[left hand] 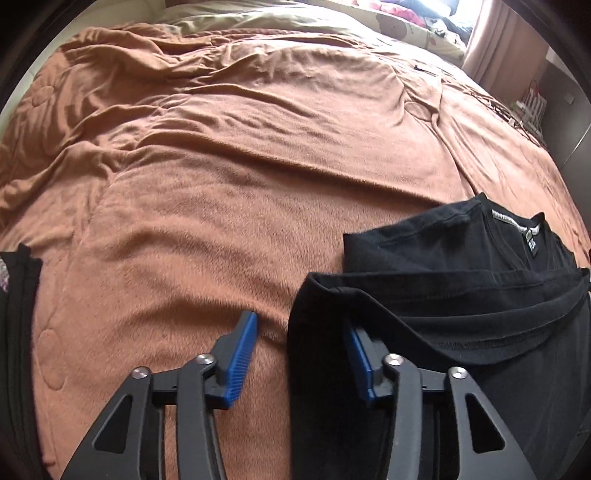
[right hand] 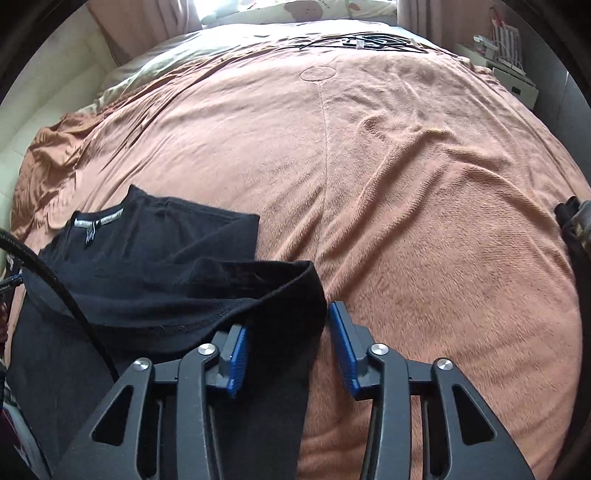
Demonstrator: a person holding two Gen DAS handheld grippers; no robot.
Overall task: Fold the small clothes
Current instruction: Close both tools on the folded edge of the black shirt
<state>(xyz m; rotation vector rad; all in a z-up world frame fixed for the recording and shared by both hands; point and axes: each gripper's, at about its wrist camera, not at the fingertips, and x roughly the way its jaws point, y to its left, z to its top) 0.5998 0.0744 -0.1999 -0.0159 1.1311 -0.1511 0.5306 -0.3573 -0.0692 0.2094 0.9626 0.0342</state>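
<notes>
A black T-shirt (left hand: 461,280) lies partly folded on the brown blanket (left hand: 229,166), its collar and label facing up at the far end. In the left wrist view my left gripper (left hand: 301,332) stands open at the shirt's left edge; the black cloth drapes over its right finger while the left finger (left hand: 242,354) rests over bare blanket. In the right wrist view the same shirt (right hand: 155,258) lies at the lower left. My right gripper (right hand: 288,332) is open at the shirt's right edge, with a strip of the black cloth hanging between its fingers.
The brown blanket (right hand: 406,184) covers a wide bed, rumpled toward the far left. Pillows and bright bedding (left hand: 413,22) sit at the head. A black cable (right hand: 70,295) crosses the shirt in the right wrist view. More dark cloth (left hand: 18,314) lies at the left edge.
</notes>
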